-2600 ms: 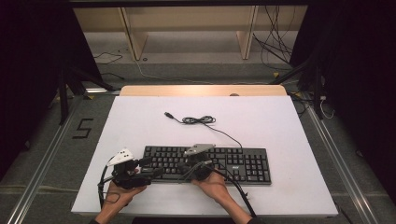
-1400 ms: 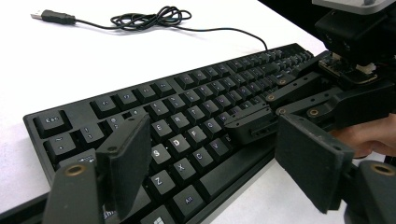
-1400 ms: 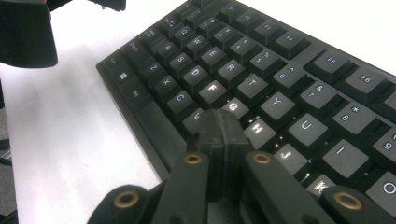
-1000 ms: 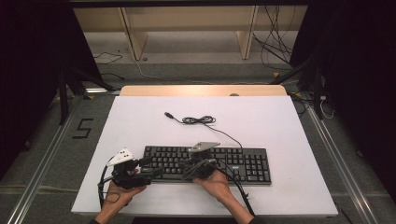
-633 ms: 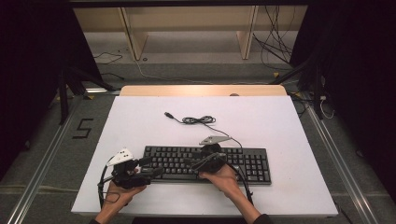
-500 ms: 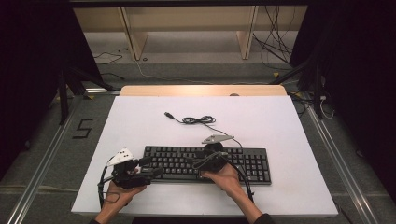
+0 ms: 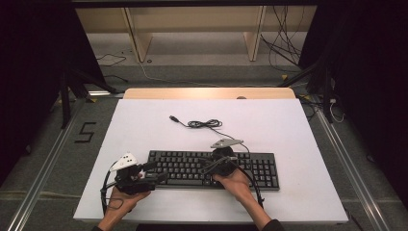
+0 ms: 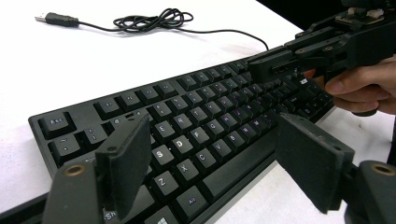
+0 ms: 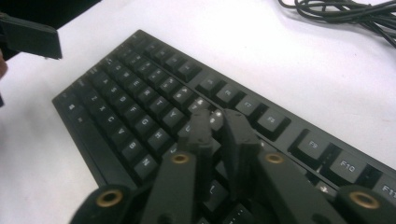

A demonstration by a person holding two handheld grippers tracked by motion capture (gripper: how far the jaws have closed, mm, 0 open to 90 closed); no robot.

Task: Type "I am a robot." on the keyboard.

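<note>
While right gripper pokes keyboard, jaws nearly together | left gripper wide, empty | risk: neighbouring key pressed (tips broad)

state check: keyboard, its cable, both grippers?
keyboard: flat on the table, nothing resting on it.
USB cable: unplugged, part coiled, plug lying loose.
left gripper: jaws wide open, at the keyboard's left end, holding nothing.
right gripper: jaws nearly shut, just closed in, tips over the number row, holding nothing.

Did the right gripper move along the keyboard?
Yes. The right gripper slid rightward along the keyboard, from over its middle toward the number-pad end. Its jaws have just been closing, nothing between them.
</note>
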